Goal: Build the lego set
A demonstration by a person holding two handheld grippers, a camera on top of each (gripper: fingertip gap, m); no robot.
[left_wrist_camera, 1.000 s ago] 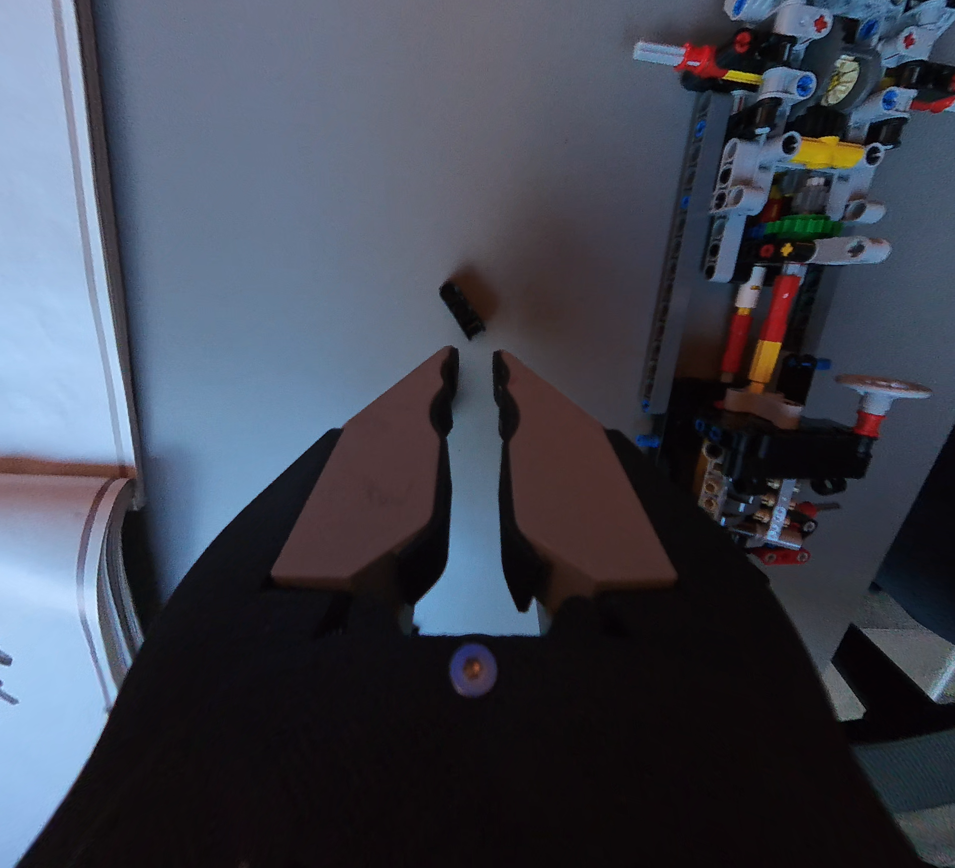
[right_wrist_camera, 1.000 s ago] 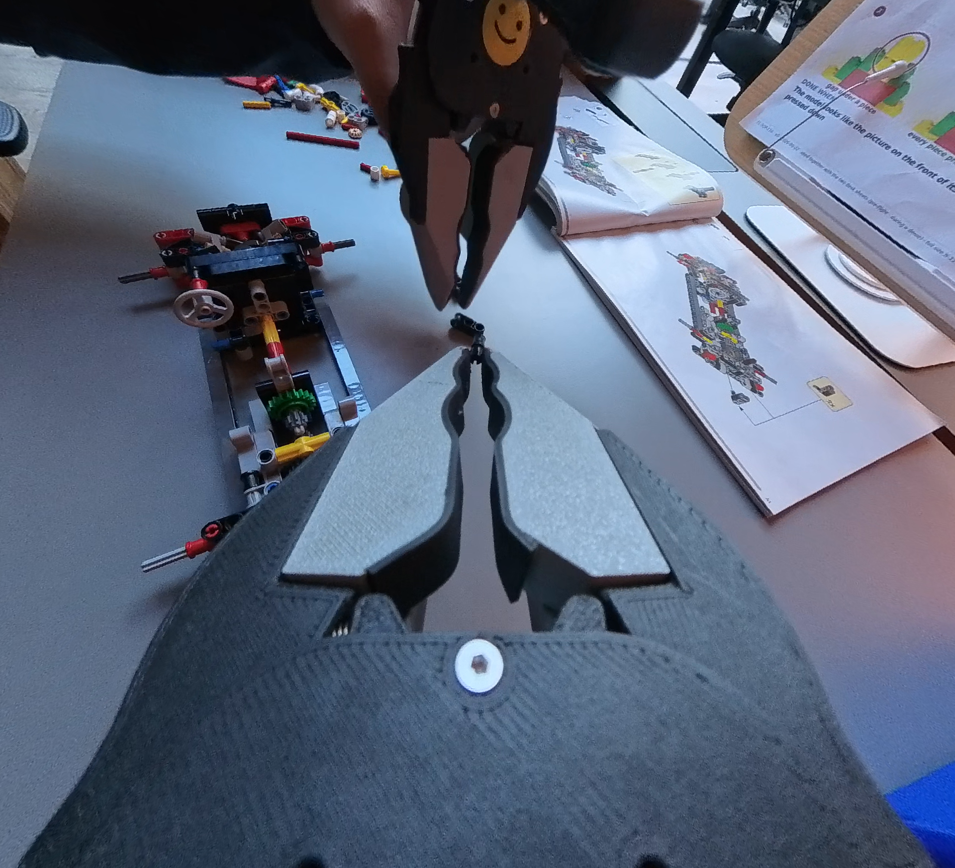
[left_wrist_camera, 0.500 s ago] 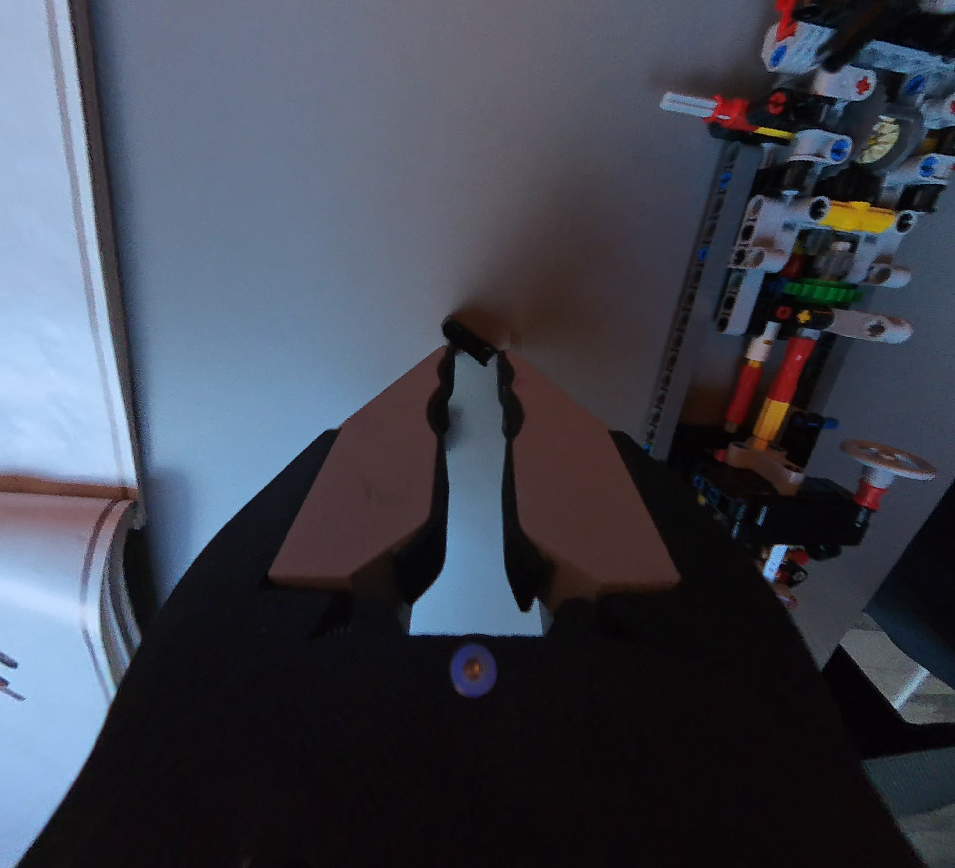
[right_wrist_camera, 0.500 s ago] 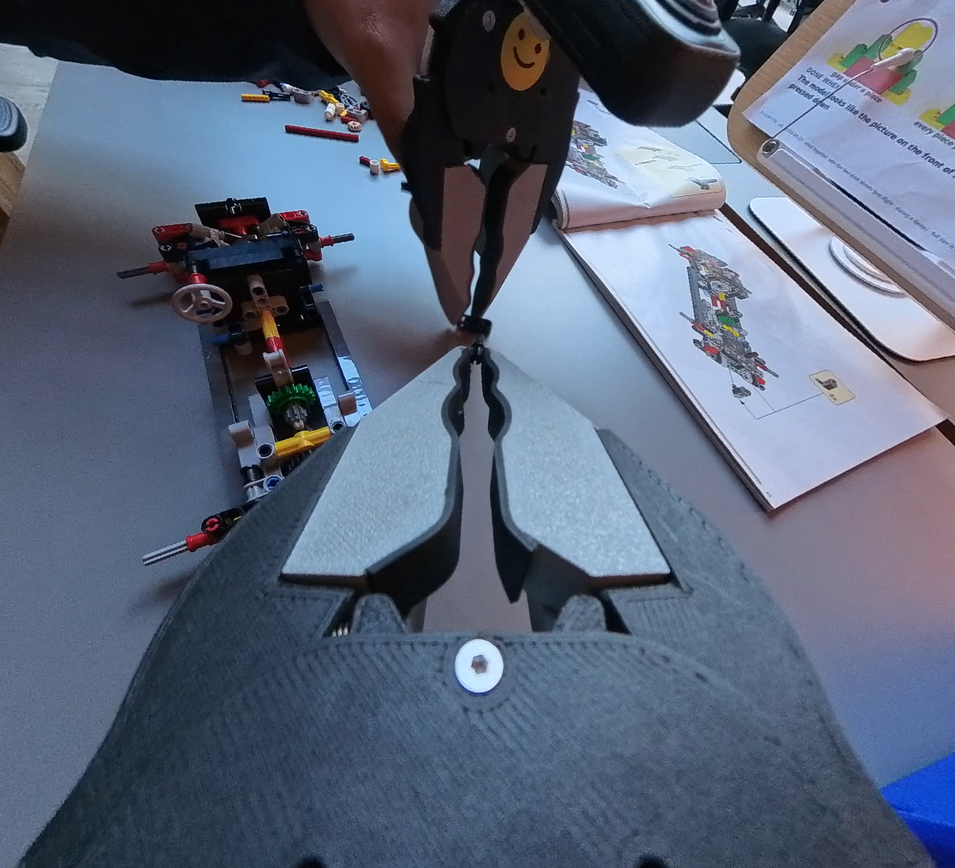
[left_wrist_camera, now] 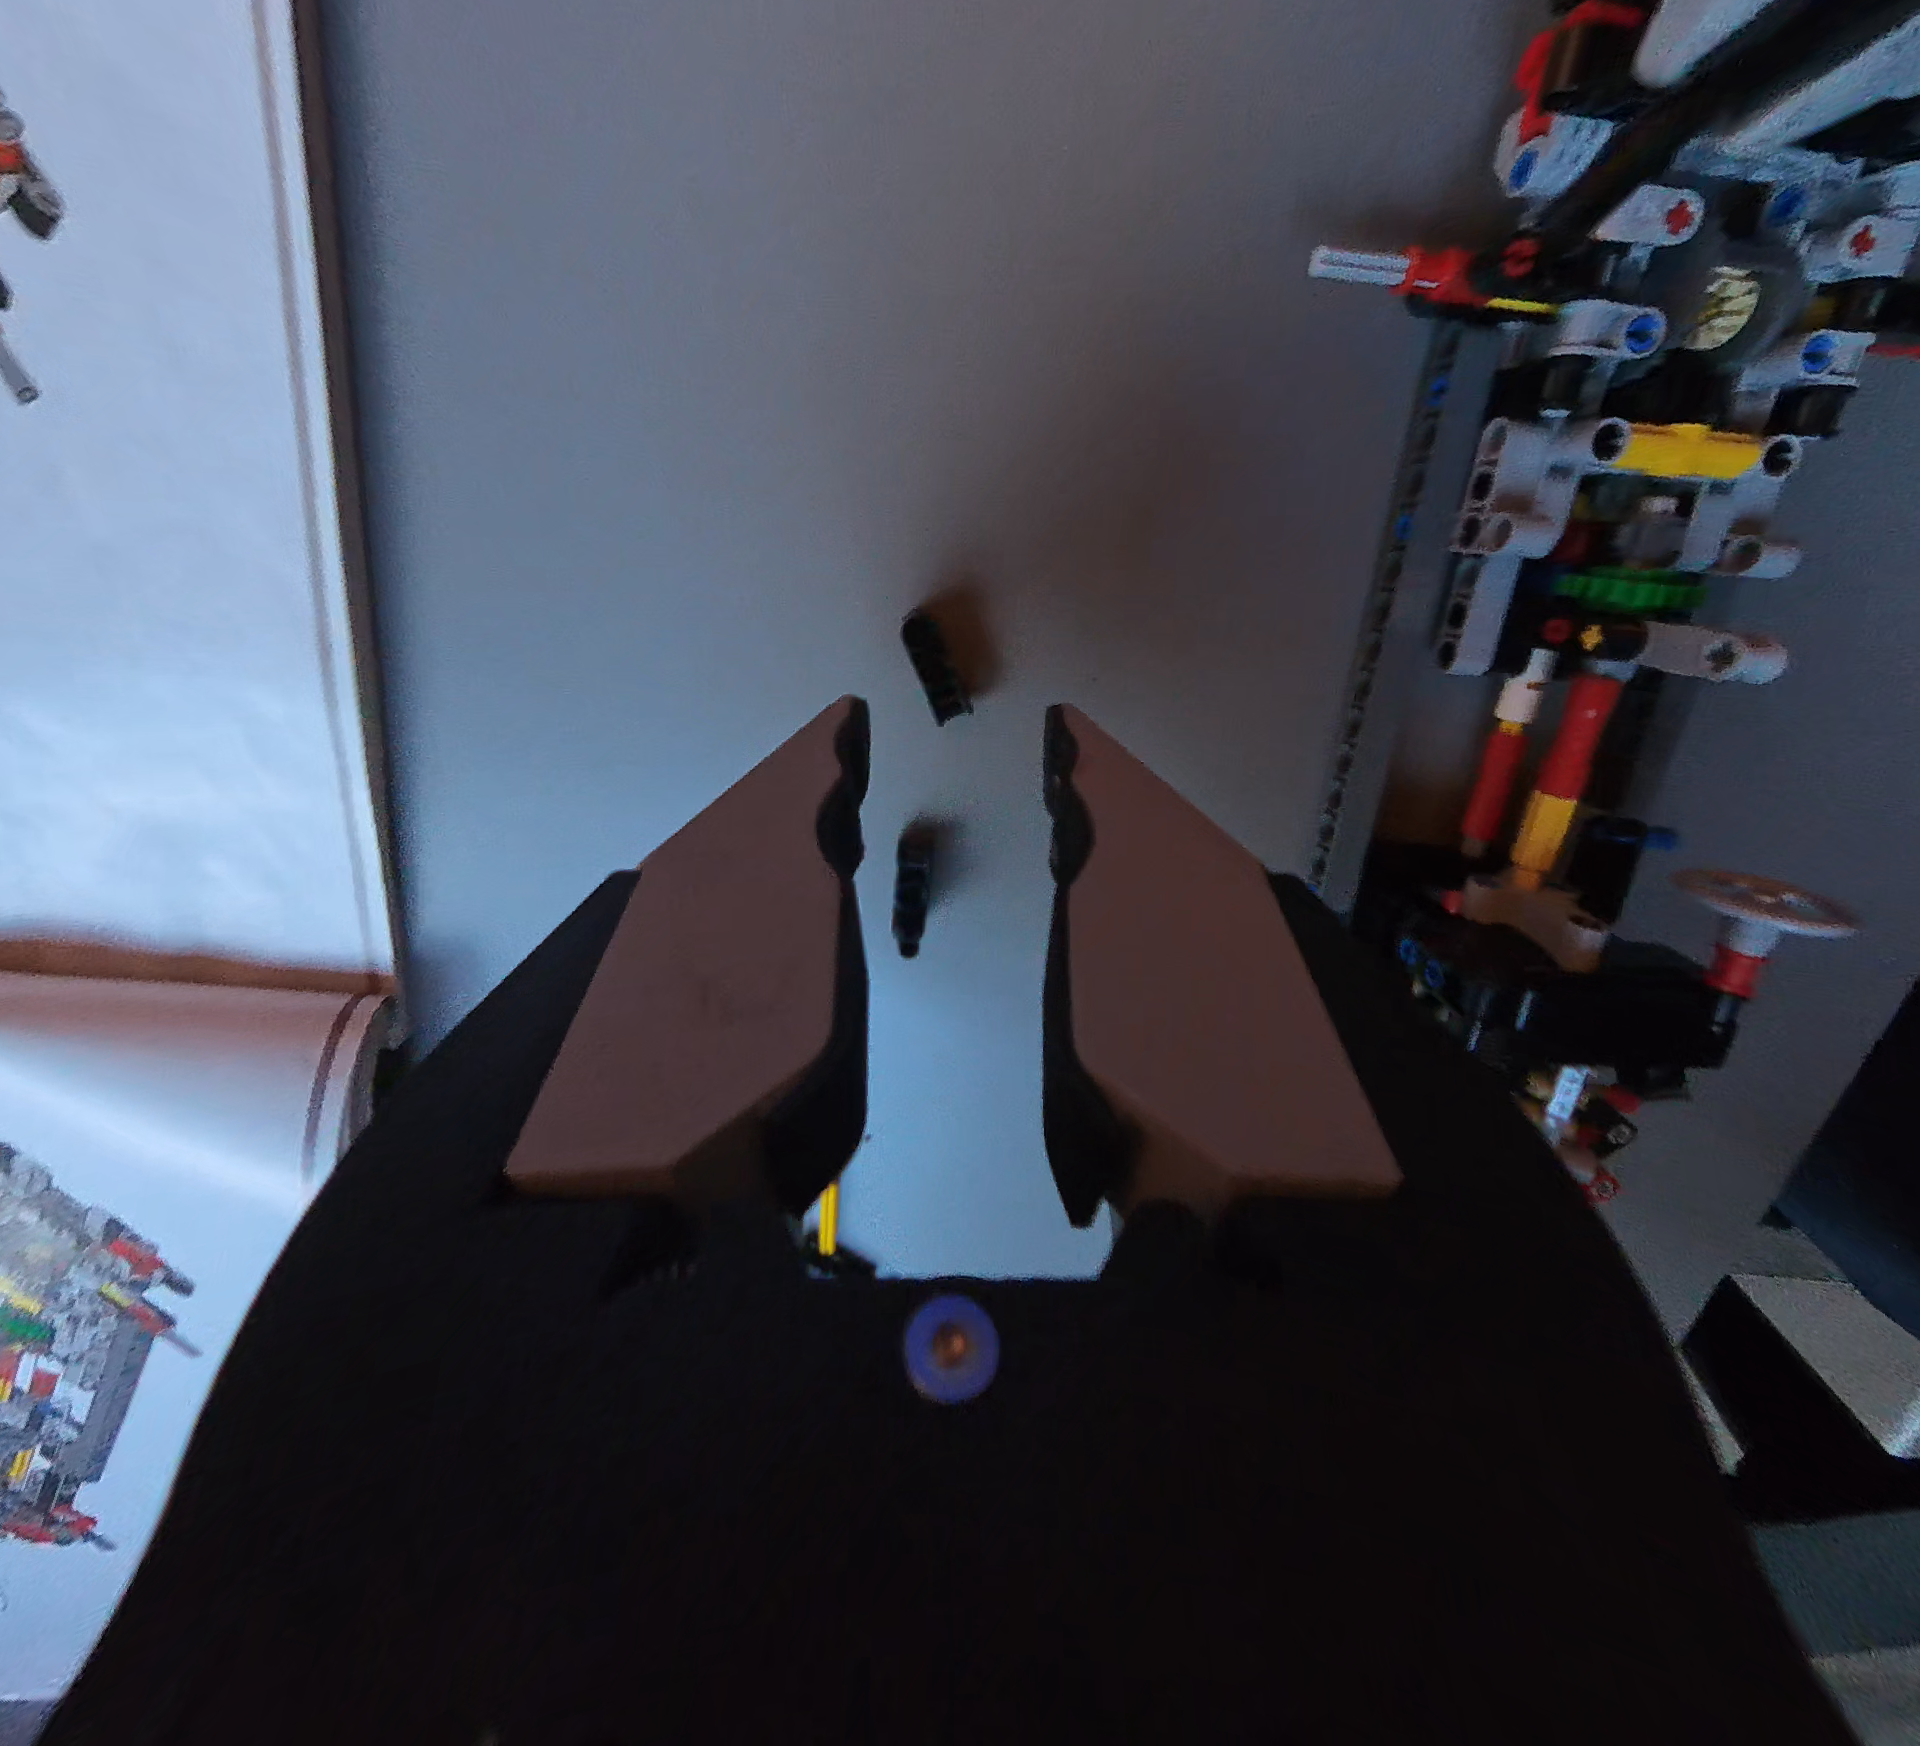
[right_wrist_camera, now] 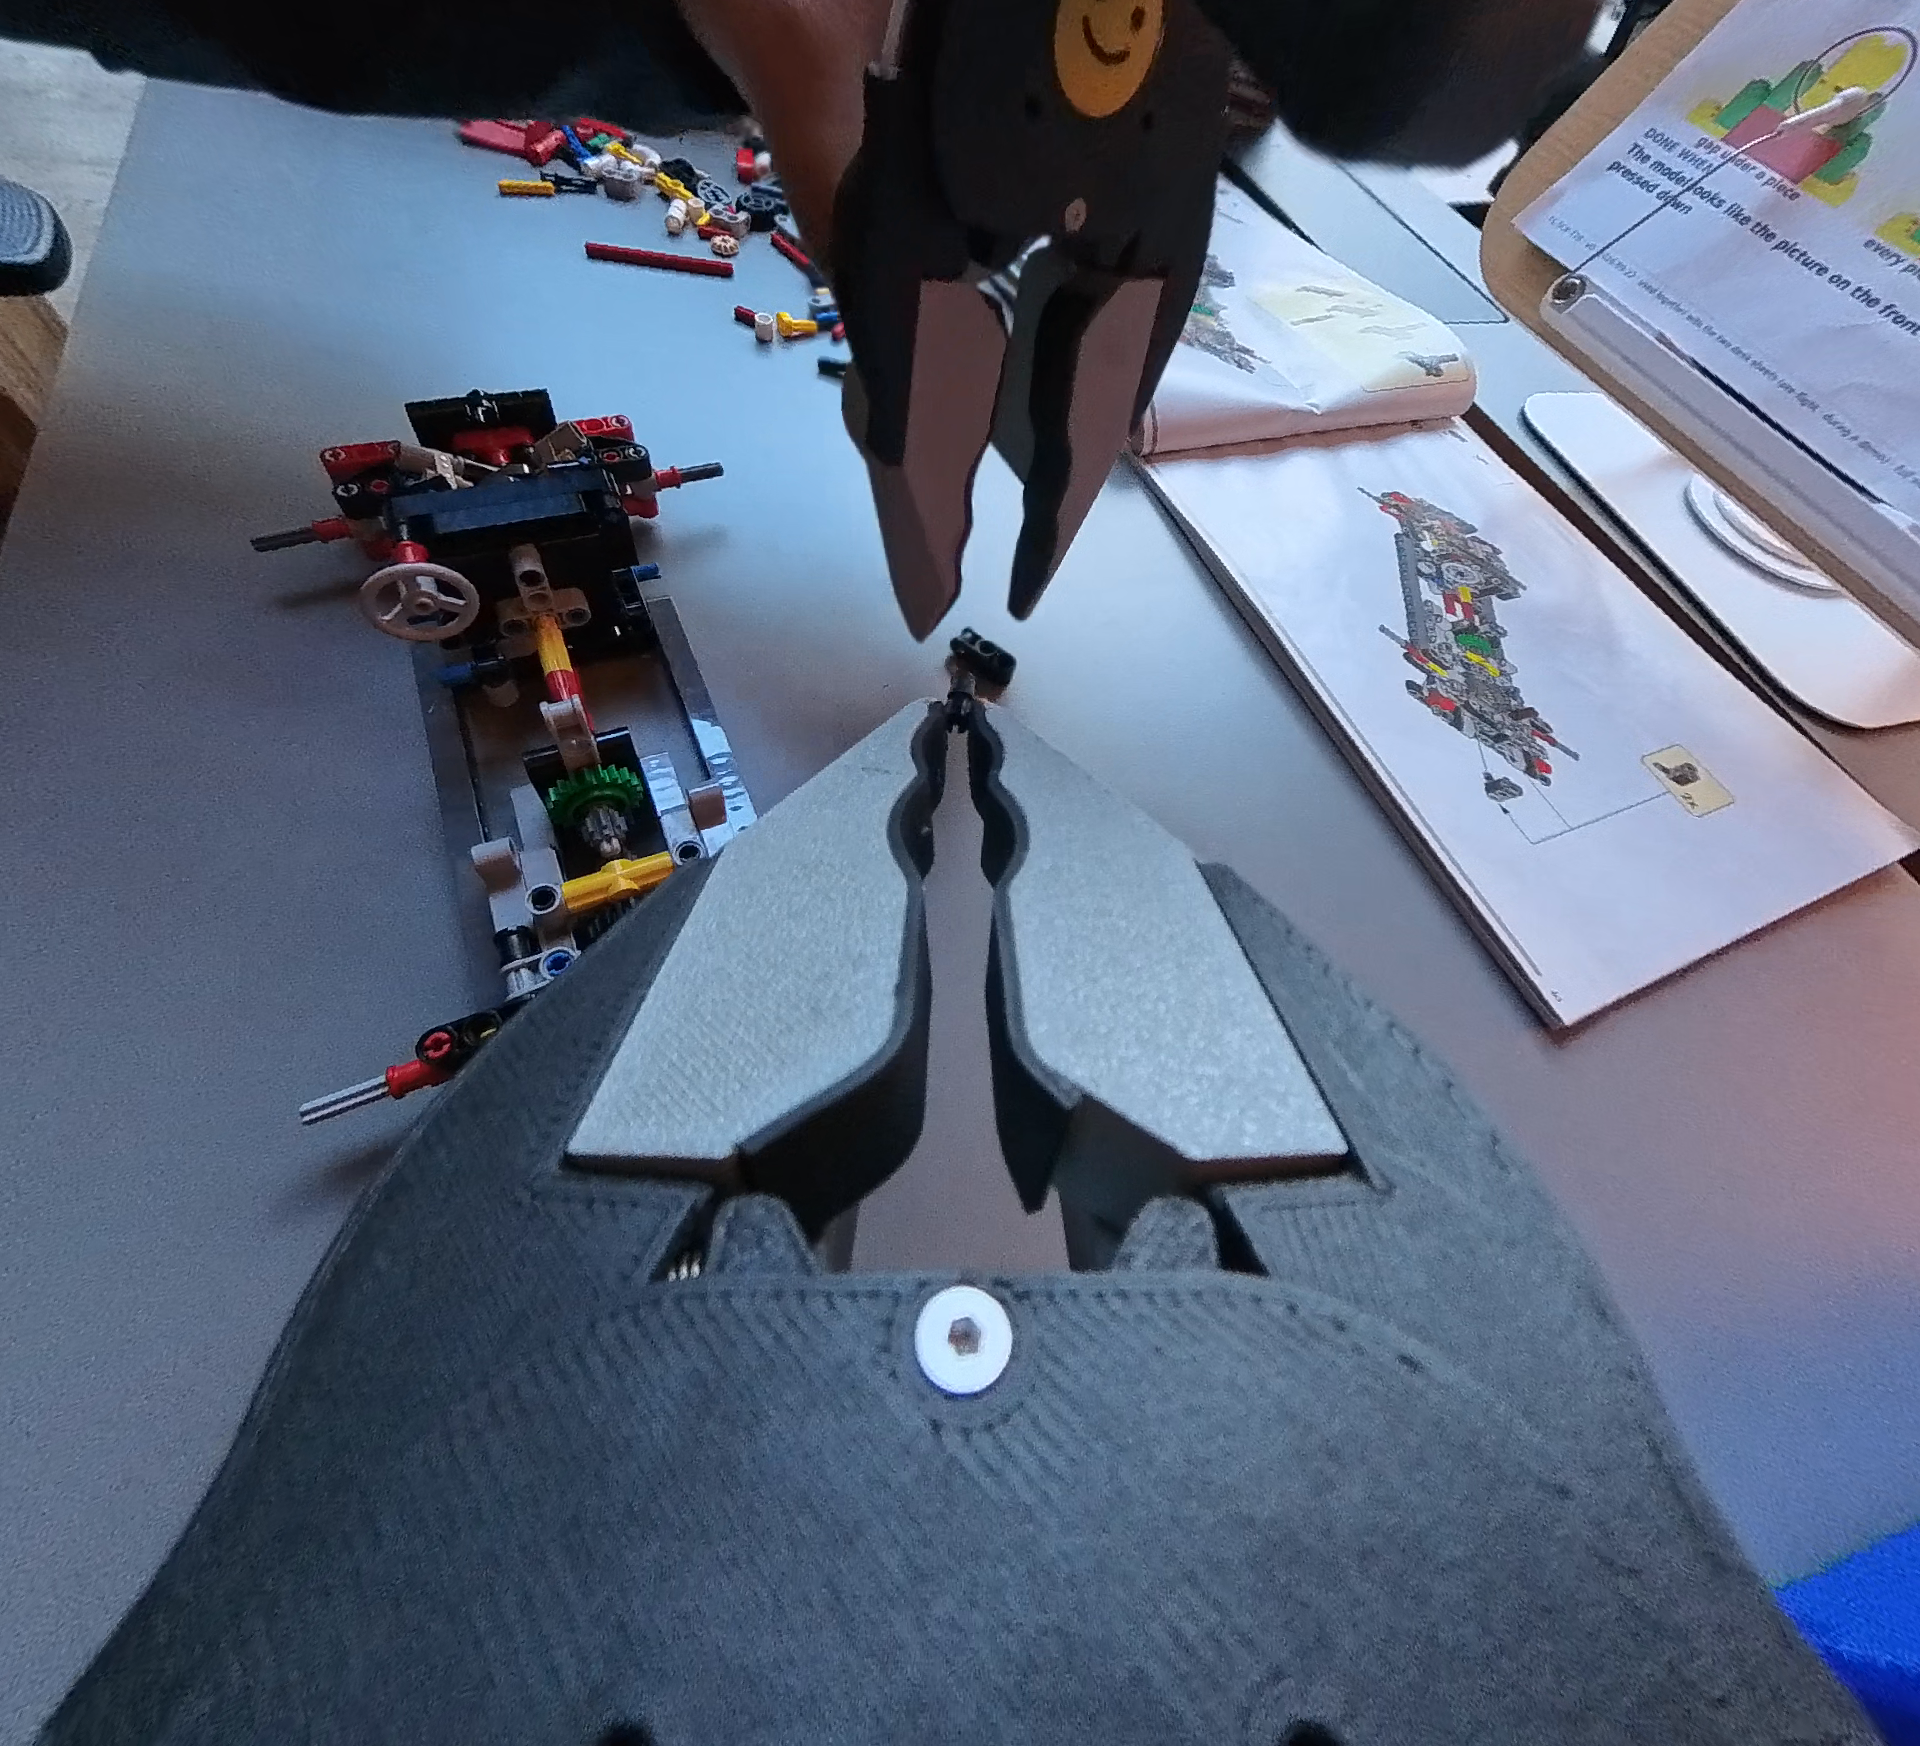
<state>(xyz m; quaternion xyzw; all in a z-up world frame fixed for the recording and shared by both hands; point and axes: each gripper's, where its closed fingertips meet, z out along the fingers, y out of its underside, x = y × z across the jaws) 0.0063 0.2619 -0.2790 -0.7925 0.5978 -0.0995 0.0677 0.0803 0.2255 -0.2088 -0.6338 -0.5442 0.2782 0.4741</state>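
Item: small black connector piece (right_wrist_camera: pixel 981 654), set on the end of a thin black pin (right_wrist_camera: pixel 958 709), just above the grey surface (right_wrist_camera: pixel 208 813) and right of the brick-built chassis (right_wrist_camera: pixel 540 657). We see the pin's long axis run straight back into our right gripper (right_wrist_camera: pixel 956 728), clamped on its near end. Our left gripper (right_wrist_camera: pixel 971 621) hangs directly over the piece, fingers (right_wrist_camera: pixel 925 543) parted, pointing steeply down, holding nothing.

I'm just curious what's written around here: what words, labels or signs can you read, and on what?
Printed sheet on the wooden board: readable print, which I won't quote.
Open booklet: diagrams; any print too small to read.
Yellow sticker on the left tool: a smiley face, no words.
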